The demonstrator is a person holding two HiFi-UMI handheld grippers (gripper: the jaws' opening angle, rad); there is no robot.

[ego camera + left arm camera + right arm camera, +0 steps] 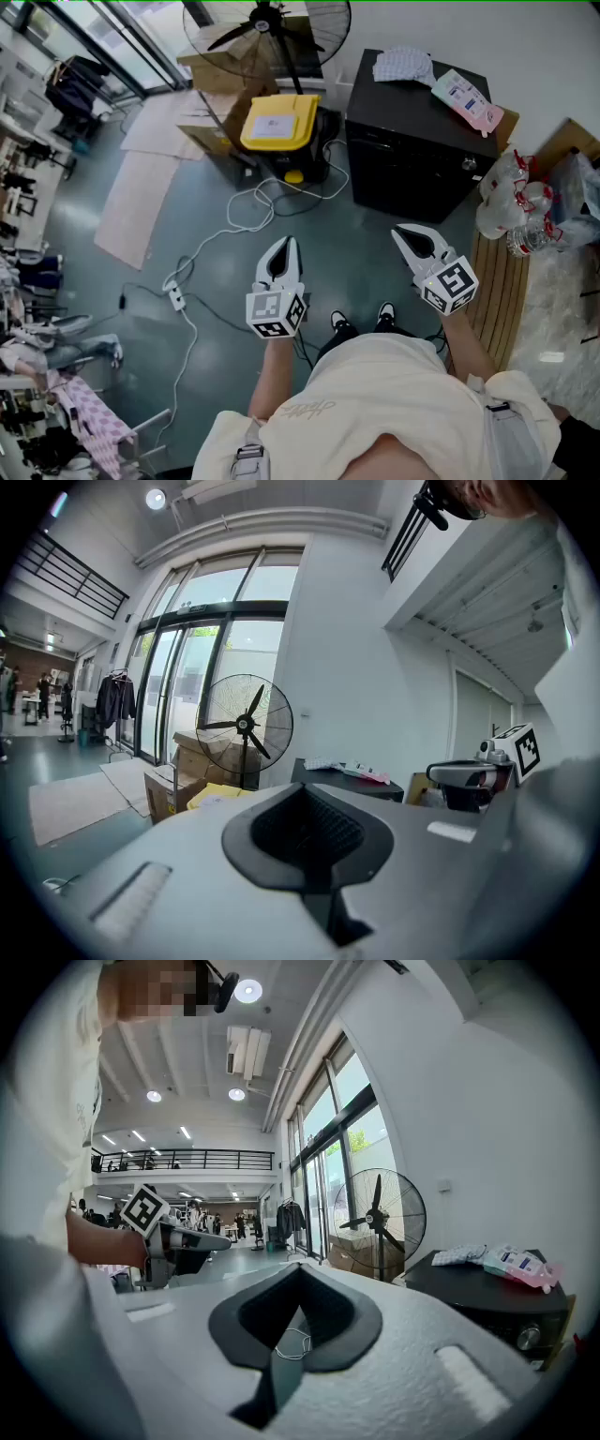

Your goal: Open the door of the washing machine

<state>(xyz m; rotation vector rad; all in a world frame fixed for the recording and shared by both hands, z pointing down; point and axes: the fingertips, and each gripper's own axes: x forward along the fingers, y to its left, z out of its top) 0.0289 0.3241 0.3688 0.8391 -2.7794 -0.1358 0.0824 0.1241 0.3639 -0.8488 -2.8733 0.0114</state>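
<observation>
- Two tools are held out over the floor, both empty. The left tool [289,244] has its jaws pressed together, and the right tool [400,234] also reads as closed, pinching nothing.
- The black washing machine [412,155] stands far and to the right, against the wall. A cloth [403,66] and a packet [461,98] lie on its top.
- Its front face is turned toward the person. The door's outline and handle cannot be made out.
- The right tool is the nearer, close to the machine's front. The left tool points more toward the yellow-lidded bin [279,122] left of the machine.
- Judgement: the door appears shut, and the reach runs far and rightward, best made with the right tool.
</observation>
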